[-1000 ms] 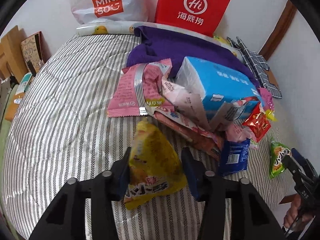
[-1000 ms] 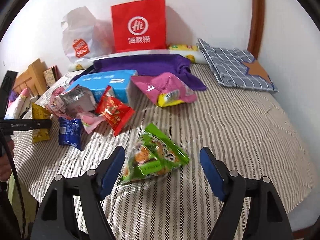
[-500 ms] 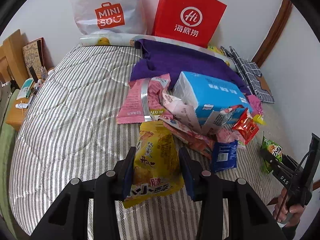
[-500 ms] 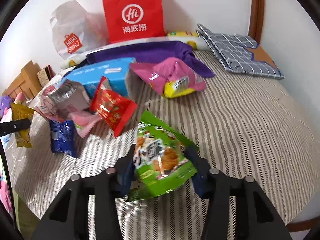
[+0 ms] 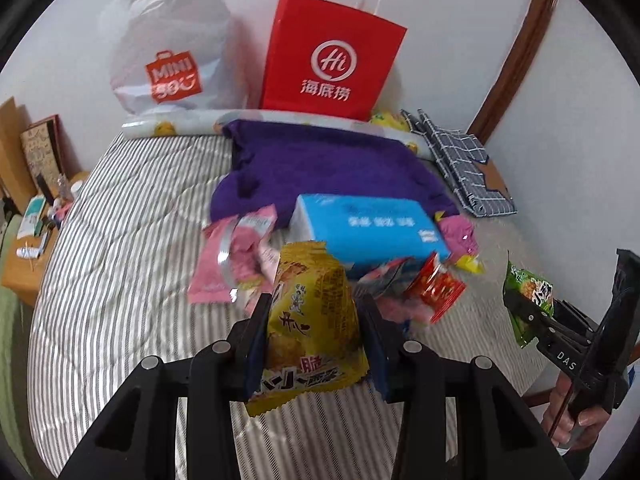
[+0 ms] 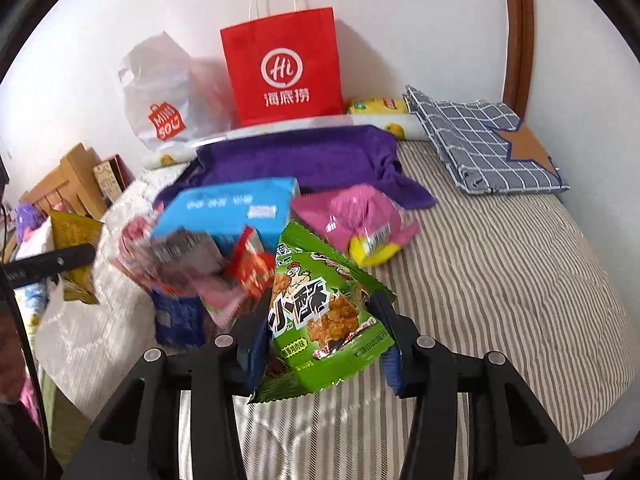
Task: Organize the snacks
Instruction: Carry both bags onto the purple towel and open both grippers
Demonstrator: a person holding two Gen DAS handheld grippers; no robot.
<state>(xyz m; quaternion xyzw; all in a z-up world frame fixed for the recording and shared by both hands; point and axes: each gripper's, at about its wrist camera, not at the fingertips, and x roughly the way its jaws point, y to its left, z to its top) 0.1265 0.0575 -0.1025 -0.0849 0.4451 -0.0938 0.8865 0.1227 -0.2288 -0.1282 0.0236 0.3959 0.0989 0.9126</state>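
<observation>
Yellow snack packet (image 5: 314, 322) is clamped between the left gripper (image 5: 316, 336) fingers, now lifted clear of the striped bed (image 5: 132, 240). Right gripper (image 6: 324, 332) fingers, apart a second ago, have just closed on the green snack packet (image 6: 320, 312), raised near the snack pile (image 6: 208, 248).

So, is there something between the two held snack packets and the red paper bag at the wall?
Yes. The snack pile around the blue box and the purple cloth lie between the green packet, the yellow packet and the red paper bag.
</observation>
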